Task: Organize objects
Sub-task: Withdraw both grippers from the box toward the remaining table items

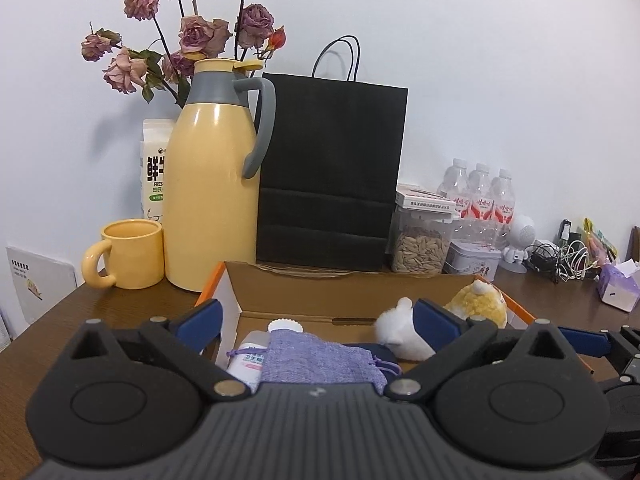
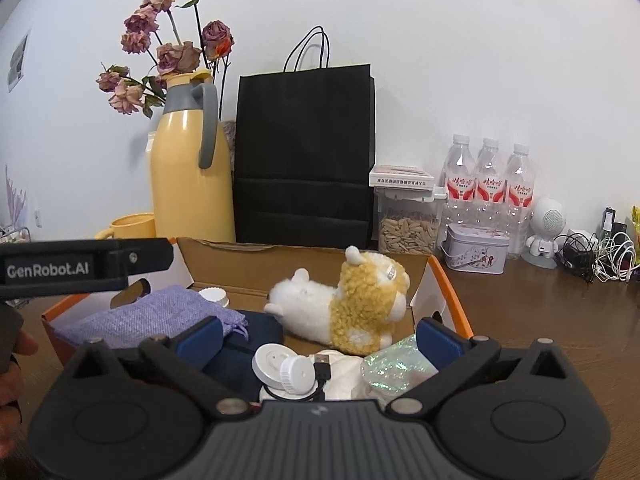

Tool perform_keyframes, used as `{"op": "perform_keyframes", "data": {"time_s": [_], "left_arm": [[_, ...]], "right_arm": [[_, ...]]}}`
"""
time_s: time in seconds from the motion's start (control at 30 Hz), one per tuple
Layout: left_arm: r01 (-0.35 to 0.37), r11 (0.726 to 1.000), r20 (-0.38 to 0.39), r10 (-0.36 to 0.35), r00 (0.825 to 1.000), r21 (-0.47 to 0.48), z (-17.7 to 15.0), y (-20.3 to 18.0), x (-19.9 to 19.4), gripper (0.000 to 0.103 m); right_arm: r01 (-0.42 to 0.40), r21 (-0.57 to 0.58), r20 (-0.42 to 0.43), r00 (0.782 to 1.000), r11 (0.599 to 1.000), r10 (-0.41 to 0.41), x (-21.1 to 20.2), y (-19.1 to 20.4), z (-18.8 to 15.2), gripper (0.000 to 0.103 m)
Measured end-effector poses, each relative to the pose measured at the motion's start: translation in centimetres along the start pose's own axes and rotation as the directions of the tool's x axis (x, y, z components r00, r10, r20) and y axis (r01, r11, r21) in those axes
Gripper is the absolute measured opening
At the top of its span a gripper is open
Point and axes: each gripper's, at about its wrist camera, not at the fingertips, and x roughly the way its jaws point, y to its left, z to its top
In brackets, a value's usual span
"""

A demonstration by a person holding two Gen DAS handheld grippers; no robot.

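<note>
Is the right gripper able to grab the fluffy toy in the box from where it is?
Probably yes. The right gripper has its jaws wide open and empty, and the plush toy lies on top in the open cardboard box straight ahead. Nothing covers it; only a white bottle sits nearer.

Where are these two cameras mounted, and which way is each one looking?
Left wrist view: rides on the left gripper, facing forward over its open blue fingers into the cardboard box; the right gripper's edge shows at right.
Right wrist view: rides on the right gripper, open too, above the box; the left gripper and a hand show at left.
Shared: plush toy, purple pouch, black bag, yellow jug.
</note>
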Motion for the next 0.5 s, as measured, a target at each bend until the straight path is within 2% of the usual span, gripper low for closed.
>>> {"op": "perform_keyframes", "data": {"time_s": [0.5], "left_arm": [[0.031, 0.999, 0.025, -0.032, 0.999, 0.033, -0.5, 0.2, -3.2, 0.103]], "right_arm": [[-0.032, -0.054, 0.057, 0.998, 0.998, 0.035, -3.2, 0.7, -0.3, 0.103]]}}
